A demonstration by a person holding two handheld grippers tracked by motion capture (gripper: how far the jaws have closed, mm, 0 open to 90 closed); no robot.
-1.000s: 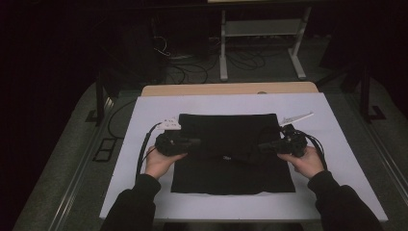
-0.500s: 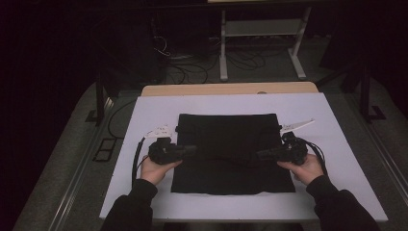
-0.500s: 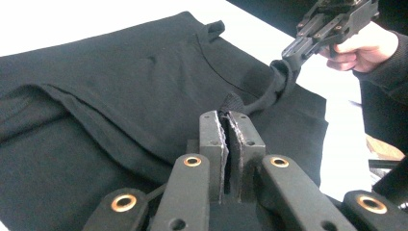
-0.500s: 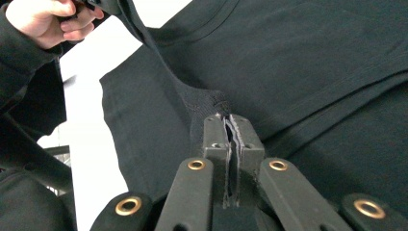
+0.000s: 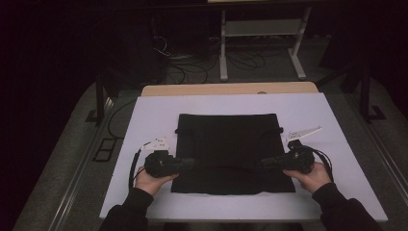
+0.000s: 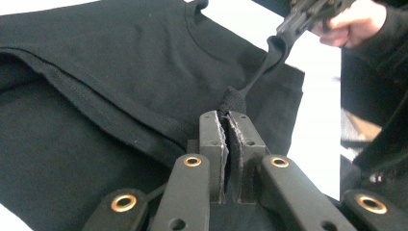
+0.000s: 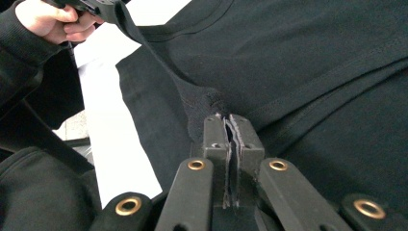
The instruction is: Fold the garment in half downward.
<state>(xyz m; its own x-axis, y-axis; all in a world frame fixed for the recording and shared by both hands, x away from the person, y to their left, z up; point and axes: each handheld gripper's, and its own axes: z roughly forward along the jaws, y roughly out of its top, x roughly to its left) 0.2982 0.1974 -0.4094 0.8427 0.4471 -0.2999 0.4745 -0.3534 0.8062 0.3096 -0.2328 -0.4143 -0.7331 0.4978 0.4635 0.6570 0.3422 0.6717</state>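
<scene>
Black cloth is pinched in both tools: your left gripper has its jaws pressed together on a fold of the black garment, and your right gripper nips the same stretched edge from the other side. The garment lies flat mid-bench on the white bench, in a dark room with cables on the floor. Its neckline faces you; the held edge runs left to right.
</scene>
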